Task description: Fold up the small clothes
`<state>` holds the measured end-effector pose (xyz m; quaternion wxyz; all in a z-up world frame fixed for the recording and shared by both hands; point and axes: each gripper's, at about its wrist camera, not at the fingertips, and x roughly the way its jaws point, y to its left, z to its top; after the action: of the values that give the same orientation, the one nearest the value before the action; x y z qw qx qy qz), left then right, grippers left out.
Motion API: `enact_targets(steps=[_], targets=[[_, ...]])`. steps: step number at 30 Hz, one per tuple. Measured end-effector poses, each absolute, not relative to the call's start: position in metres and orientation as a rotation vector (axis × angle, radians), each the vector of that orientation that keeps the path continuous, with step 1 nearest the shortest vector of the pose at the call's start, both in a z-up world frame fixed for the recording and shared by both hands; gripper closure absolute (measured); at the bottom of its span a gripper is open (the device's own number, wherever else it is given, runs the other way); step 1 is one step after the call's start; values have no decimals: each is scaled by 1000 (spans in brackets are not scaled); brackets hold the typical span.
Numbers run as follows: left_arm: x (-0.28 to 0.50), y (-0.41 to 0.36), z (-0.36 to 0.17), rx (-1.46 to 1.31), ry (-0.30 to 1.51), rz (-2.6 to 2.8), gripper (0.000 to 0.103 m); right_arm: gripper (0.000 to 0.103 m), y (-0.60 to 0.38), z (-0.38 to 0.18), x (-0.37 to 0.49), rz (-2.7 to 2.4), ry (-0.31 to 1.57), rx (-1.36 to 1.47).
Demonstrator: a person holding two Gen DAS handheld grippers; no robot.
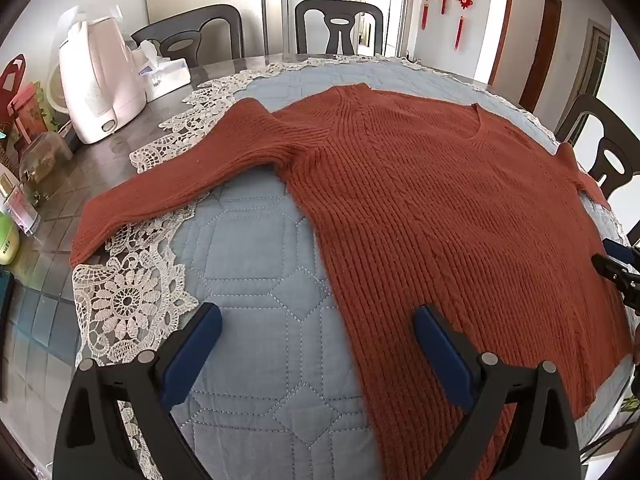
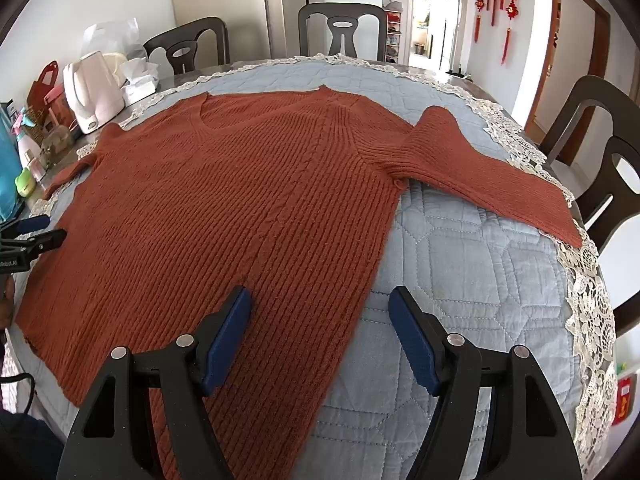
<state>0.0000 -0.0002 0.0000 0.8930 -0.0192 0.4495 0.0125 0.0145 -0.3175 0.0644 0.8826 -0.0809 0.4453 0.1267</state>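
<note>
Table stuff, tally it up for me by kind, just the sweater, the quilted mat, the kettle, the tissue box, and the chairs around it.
Rust sweater: 1
Blue quilted mat: 1
White kettle: 1
Tissue box: 1
Dark chairs: 4
Total: 8

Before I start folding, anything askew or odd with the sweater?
Nothing damaged. The rust sweater lies flat on the blue quilted mat, both sleeves spread. Only the left sleeve's cuff runs past the mat's lace edge onto the bare tabletop. Both grippers are open, empty.
</note>
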Motion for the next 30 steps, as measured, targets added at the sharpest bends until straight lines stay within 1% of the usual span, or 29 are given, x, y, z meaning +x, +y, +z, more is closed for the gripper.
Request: enact_targets(steps=[30], targets=[[0,0,0,-42,925,23,4,32,-318,64,13,264,926,-172]])
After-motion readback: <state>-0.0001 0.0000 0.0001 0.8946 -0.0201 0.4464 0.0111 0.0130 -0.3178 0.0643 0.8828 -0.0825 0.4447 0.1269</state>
